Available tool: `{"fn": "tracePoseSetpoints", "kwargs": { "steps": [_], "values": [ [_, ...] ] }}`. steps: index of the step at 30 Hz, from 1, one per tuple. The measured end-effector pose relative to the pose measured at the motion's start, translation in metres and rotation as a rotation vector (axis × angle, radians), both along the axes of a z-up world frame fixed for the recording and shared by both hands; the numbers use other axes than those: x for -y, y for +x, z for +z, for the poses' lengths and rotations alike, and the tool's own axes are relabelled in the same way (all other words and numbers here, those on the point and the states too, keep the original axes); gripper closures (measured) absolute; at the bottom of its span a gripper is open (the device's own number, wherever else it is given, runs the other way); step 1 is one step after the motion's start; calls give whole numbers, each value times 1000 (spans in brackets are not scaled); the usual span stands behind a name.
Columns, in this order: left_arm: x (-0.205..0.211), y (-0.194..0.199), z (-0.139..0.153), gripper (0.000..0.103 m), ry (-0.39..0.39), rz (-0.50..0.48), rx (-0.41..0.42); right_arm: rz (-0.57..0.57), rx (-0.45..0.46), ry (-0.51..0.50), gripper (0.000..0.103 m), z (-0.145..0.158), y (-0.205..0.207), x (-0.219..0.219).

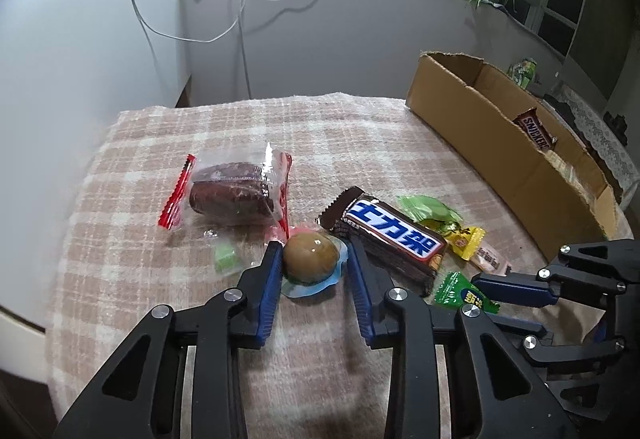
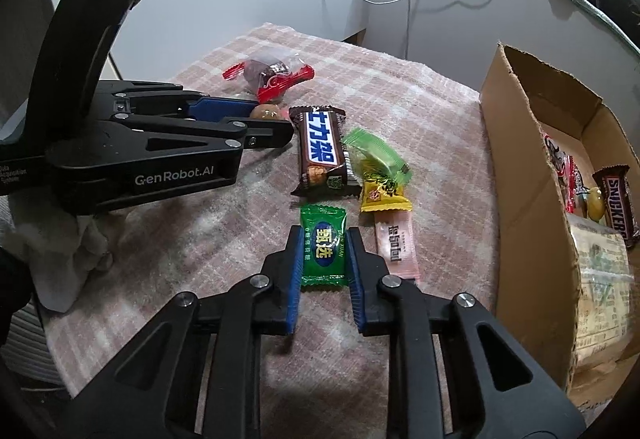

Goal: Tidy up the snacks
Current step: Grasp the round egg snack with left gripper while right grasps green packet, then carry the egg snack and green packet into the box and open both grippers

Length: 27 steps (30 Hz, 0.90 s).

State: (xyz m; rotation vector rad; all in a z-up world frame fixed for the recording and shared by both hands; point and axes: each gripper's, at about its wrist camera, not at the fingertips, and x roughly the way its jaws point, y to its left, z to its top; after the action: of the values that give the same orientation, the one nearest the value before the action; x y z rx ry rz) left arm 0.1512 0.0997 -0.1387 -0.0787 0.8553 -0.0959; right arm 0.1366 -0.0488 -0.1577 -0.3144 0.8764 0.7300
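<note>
Both grippers are down on the checked cloth (image 1: pixel 200 143) among the loose snacks, each at the grasping step of a pick. The left gripper (image 1: pixel 314 259) straddles a brown egg-shaped snack (image 1: pixel 310 257) in a clear wrapper; its left pad touches the snack's side while a gap shows on the right, so the jaws stand narrow but not yet pressing from both sides. The right gripper (image 2: pixel 323 255) has its jaws closed onto a small green candy packet (image 2: pixel 323 245), both blue pads against the packet's long edges. Just beside these lie a chocolate bar (image 2: pixel 322 151) with a blue label, a light green sweet (image 2: pixel 376 153), a yellow sweet (image 2: pixel 382 195) and a pink sachet (image 2: pixel 396 243), with a red-ended clear packet (image 1: pixel 236 195) holding something dark further off. The cardboard box (image 1: pixel 480 119) stands to the right on the cloth's edge and already holds a second chocolate bar (image 2: pixel 616 199) and other packets. The next move, by this reading, calls for the left jaws to finish closing on the round snack, which could slip in its loose wrapper, and then for each hand to lift clear of its neighbours and carry across over the box's torn wall before letting go.
</note>
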Motion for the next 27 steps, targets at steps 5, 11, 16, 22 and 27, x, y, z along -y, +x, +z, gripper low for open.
{"fn": "tracePoseSetpoints", "kwargs": {
  "steps": [5, 11, 16, 22, 27],
  "values": [
    [-1, -17, 7, 72, -29, 10, 18, -7, -15, 36, 82, 4, -4, 6],
    [-4, -35, 18, 72, -58, 35, 52, -13, -12, 73, 83, 16, -13, 15],
    [-1, -48, 33, 72, -78, 41, 90, -20, 9, 107, 83, 32, -21, 27],
    [10, -57, 53, 72, -95, 38, 141, -41, 40, 143, 83, 55, -28, 50],
    [22, -57, 67, 72, -124, 19, 175, -80, 65, 169, 83, 78, -27, 77]
  ]
}}
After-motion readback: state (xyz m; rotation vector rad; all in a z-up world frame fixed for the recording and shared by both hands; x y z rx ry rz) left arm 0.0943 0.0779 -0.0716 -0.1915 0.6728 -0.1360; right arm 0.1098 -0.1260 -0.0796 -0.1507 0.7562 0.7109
